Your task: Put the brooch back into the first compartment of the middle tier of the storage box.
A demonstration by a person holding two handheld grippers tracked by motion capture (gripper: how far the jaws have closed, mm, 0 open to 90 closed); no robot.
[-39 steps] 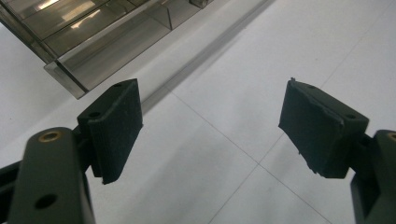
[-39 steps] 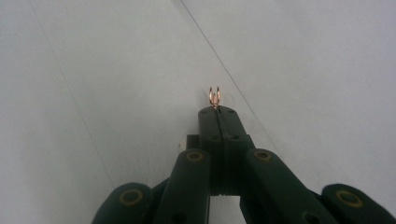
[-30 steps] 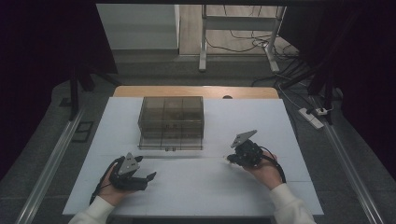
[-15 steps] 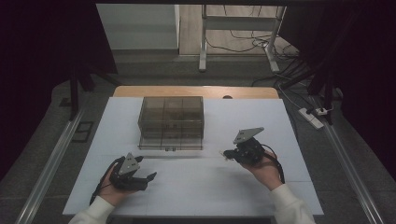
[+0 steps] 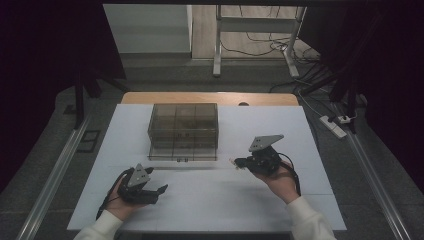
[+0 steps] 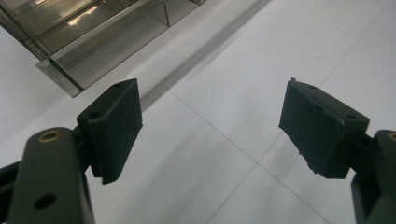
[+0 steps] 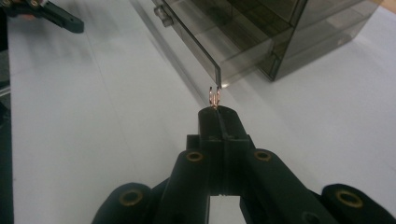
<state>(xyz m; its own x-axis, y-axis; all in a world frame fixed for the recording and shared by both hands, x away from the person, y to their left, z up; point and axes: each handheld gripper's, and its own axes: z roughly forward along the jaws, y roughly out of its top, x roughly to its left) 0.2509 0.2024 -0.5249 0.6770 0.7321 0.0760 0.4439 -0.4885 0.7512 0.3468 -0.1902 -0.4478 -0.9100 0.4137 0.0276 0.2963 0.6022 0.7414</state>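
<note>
While white table (image 5: 210,200) fills dim room (cables behind), left fingers (image 6: 116,126) apart, right fingers (image 7: 219,126) clamping copper clip (image 7: 215,97).

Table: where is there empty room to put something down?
The white table is bare right of the drawer box, out to its right edge. It is bare left of the box too, and along the near edge between the two hands. It gets crowded just in front of the box: a drawer sticks out there, and the right gripper holds a small clip beside it.
</note>
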